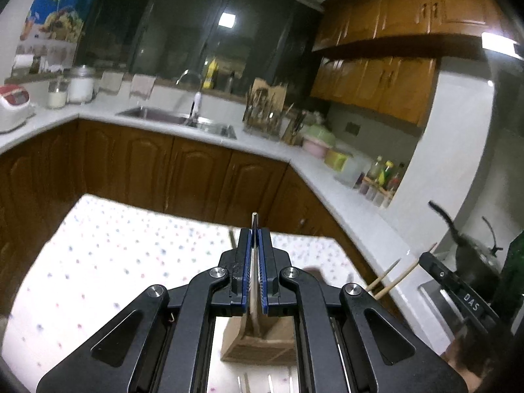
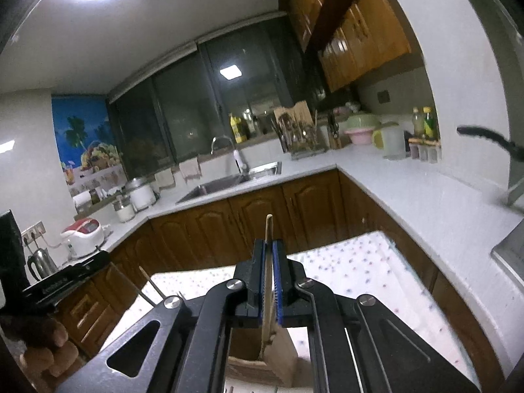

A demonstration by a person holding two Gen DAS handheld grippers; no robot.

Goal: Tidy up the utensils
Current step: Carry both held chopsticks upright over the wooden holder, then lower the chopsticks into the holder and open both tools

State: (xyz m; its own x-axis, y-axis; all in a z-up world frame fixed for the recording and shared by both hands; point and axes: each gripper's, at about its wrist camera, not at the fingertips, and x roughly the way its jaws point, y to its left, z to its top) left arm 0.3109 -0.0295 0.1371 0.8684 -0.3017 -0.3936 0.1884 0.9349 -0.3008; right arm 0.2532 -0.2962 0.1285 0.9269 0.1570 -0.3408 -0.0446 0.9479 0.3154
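Kitchen counters fill the upper half of both views; low in the frame lies the dotted tablecloth point(image 1: 98, 255), and at the bottom centre stands a wooden holder point(image 1: 258, 340). The left gripper point(image 1: 254, 262) is clenched on a thin metal utensil point(image 1: 254, 221); the right gripper point(image 2: 270, 278) grasps a wooden utensil point(image 2: 268, 229). I judge both are being carried toward the holder; next each must be lowered into a slot. Both utensils' working ends are hidden by the jaws.
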